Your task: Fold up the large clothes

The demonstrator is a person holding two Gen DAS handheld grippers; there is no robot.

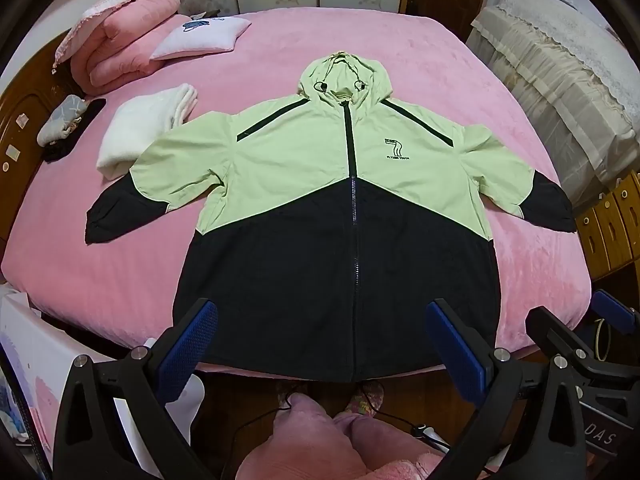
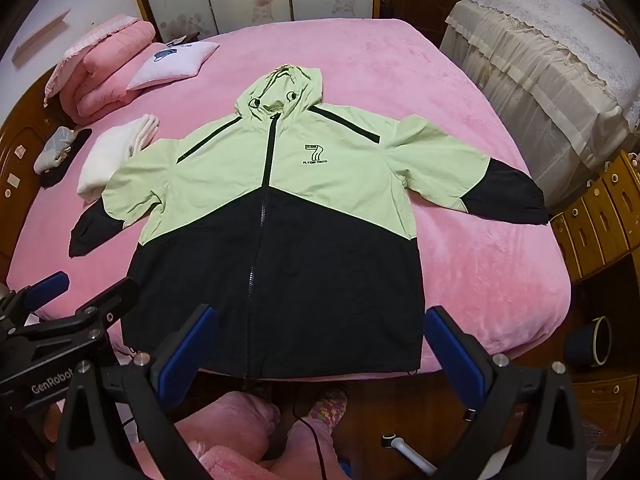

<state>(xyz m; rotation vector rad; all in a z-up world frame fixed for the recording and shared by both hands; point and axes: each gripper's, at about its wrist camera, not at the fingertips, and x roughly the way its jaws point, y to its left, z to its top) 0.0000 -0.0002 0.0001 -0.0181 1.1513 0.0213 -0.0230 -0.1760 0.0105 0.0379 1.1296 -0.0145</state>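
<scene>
Both tongs are spread wide and pinch nothing. Left tongs (image 1: 322, 344) hang over the black bottom of the jacket (image 1: 320, 184), near the bed's (image 1: 440, 64) close edge. Right tongs (image 2: 322, 344) hang over the same bottom part, a bit to the right.

Flat on the pink bed lies the jacket, front up, zipped, arms out to each side, hood at the far end. It is light green on top and black below. On the chest is a big "7" (image 2: 315, 153) with small words under it that look like "FLYING YOUTH". The left tongs' side reads "GenRobot" (image 2: 52, 384).

A folded white towel (image 1: 148, 128) touches one sleeve. A pink quilt (image 1: 128, 36) and a white pillow (image 1: 204, 36) sit far back. A wooden drawer chest (image 2: 600, 208) stands beside the bed.
</scene>
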